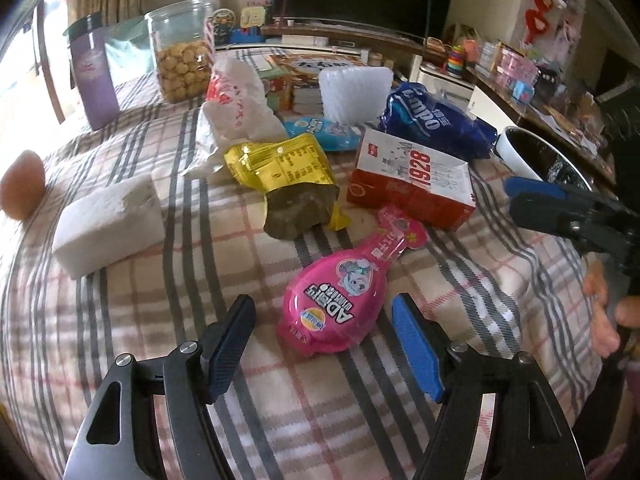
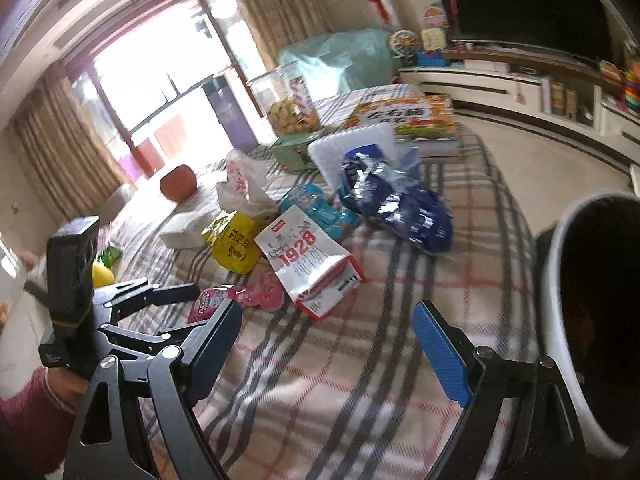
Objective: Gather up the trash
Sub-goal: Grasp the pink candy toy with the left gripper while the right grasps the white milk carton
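The left hand-held gripper hangs spread and empty over the plaid-covered table, the pink egg-shaped toy pack lying between its fingers, likely light, stiff and slick, best pinched across its domed sides, while the right hand-held gripper is also spread.

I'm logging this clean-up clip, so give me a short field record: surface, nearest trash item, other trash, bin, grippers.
surface: plaid tablecloth
nearest trash: pink egg-shaped plastic toy pack, lying ahead of the left gripper, between its open fingers, untouched
other trash: yellow foil bag, red-and-white 1928 carton, blue plastic wrapper
bin: white bin with black liner, at the table's edge
right gripper: open, empty
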### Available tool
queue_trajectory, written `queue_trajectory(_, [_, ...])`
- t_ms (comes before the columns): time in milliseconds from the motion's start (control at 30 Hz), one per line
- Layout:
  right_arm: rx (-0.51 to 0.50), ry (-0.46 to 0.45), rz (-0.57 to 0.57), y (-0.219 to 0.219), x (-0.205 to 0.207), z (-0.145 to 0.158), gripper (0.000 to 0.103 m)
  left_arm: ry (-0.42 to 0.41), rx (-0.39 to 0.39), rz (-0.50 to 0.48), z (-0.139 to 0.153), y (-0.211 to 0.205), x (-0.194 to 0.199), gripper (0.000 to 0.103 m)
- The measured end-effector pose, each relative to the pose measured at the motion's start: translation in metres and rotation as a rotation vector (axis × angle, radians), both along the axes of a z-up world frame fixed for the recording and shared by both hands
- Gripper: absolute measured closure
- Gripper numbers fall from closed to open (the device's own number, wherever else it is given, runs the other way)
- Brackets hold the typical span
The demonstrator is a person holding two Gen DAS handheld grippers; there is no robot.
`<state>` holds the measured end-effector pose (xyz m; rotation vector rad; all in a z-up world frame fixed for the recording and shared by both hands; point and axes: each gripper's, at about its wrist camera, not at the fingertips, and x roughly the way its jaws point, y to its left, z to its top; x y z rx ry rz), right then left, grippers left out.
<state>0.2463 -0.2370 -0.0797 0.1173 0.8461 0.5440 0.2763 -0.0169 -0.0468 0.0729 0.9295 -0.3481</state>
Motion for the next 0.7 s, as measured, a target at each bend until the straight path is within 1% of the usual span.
queue_trajectory(133, [-0.037, -0.003, 0.063, 0.017, 0.014, -0.006, 0.014, -0.014, 0.012, -0.027, -0.005, -0.006, 0.001, 0.036])
queue_trajectory(200, [-0.051, -0.002, 0.081, 0.024, 0.020, -0.009, 0.014, -0.019, 0.017, -0.040, -0.006, -0.009, 0.000, 0.045])
queue_trajectory(267, [-0.064, -0.001, 0.097, 0.029, 0.026, -0.012, 0.015, -0.024, 0.019, -0.051, -0.006, -0.011, 0.000, 0.052])
queue_trajectory(333, [-0.079, -0.005, 0.110, 0.033, 0.029, -0.013, 0.015, -0.030, 0.019, -0.057, -0.007, -0.011, -0.001, 0.053])
queue_trajectory(367, [-0.084, -0.005, 0.113, 0.034, 0.030, -0.014, 0.017, -0.032, 0.019, -0.058, -0.007, -0.011, -0.002, 0.053])
queue_trajectory(400, [-0.088, -0.002, 0.116, 0.035, 0.032, -0.015, 0.029, -0.033, 0.019, -0.057, -0.007, -0.010, -0.003, 0.053])
queue_trajectory(433, [-0.100, 0.007, 0.110, 0.035, 0.033, -0.016, 0.038, -0.034, 0.020, -0.054, -0.007, -0.010, -0.004, 0.053])
queue_trajectory(467, [-0.105, 0.014, 0.104, 0.035, 0.034, -0.016, 0.043, -0.035, 0.020, -0.048, -0.007, -0.010, -0.006, 0.054])
queue_trajectory(600, [-0.098, 0.009, 0.063, 0.023, 0.022, -0.012, 0.043, -0.040, 0.003, 0.001, -0.005, -0.003, -0.018, 0.054])
queue_trajectory(700, [-0.077, 0.012, 0.031, 0.012, 0.005, -0.008, 0.043, -0.038, -0.019, 0.082, -0.006, 0.006, -0.033, 0.054])
